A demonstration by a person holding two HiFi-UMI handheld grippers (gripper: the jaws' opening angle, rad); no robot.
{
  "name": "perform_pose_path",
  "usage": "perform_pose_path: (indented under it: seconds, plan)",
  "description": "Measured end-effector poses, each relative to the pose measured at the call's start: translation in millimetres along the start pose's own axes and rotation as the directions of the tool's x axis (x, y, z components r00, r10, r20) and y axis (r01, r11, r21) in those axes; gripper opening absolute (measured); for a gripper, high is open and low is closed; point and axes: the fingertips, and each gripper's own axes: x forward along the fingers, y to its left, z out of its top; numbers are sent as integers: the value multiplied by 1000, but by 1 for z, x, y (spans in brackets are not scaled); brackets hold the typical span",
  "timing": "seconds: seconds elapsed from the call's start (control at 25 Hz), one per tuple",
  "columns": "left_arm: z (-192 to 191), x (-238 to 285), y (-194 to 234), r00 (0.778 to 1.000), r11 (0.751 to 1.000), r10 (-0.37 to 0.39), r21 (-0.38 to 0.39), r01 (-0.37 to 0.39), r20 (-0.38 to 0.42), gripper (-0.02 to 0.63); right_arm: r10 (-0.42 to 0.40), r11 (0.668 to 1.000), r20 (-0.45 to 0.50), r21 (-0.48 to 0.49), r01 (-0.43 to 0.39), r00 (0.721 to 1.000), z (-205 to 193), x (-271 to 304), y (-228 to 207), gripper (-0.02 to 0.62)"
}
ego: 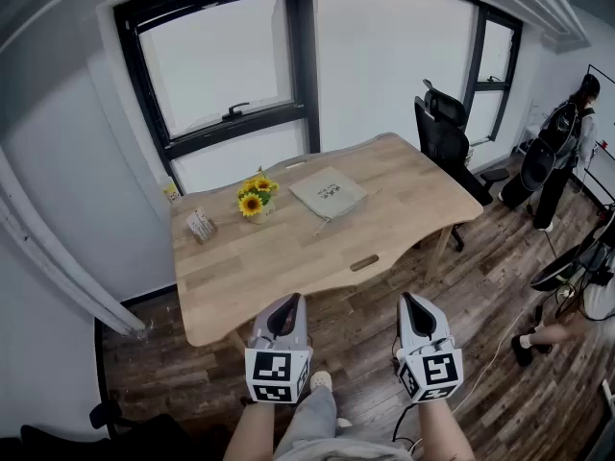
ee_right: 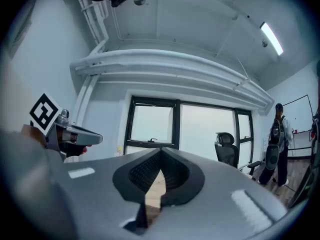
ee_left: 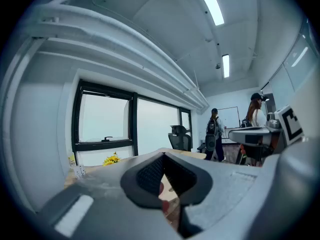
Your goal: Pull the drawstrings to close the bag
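Note:
A flat beige drawstring bag (ego: 328, 193) lies on the far half of the wooden table (ego: 288, 257), right of the middle. Both grippers are held side by side, short of the table's near edge and well away from the bag. My left gripper (ego: 285, 303) is shut with nothing in it, and the left gripper view shows its jaws (ee_left: 164, 170) closed, pointing over the table. My right gripper (ego: 414, 302) is also shut and empty. The right gripper view has its closed jaws (ee_right: 159, 165) aimed towards the window. No drawstrings can be made out from here.
A small vase of sunflowers (ego: 255, 198) and a little box (ego: 201, 225) stand on the table's left part. A black office chair (ego: 444, 128) sits at the table's far right end. A person (ego: 567, 142) stands at the right wall, and cables lie on the wooden floor.

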Motion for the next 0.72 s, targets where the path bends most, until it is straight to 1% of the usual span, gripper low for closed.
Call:
perform_pose_path:
  seconds: [0.12, 0.36, 0.72]
  plan:
    - [-2, 15, 9, 1000, 1000, 7, -3, -7, -11, 0, -16, 1000, 9, -3, 16, 1000, -2, 17, -6, -3]
    - [5, 54, 28, 1000, 999, 1, -33, -1, 11, -2, -22, 1000, 18, 2, 22, 1000, -5, 60, -21, -2]
    - [4, 131, 59, 1000, 998, -21, -60, 21, 1, 0, -4, 1000, 3, -1, 4, 1000, -12, 137, -46, -2]
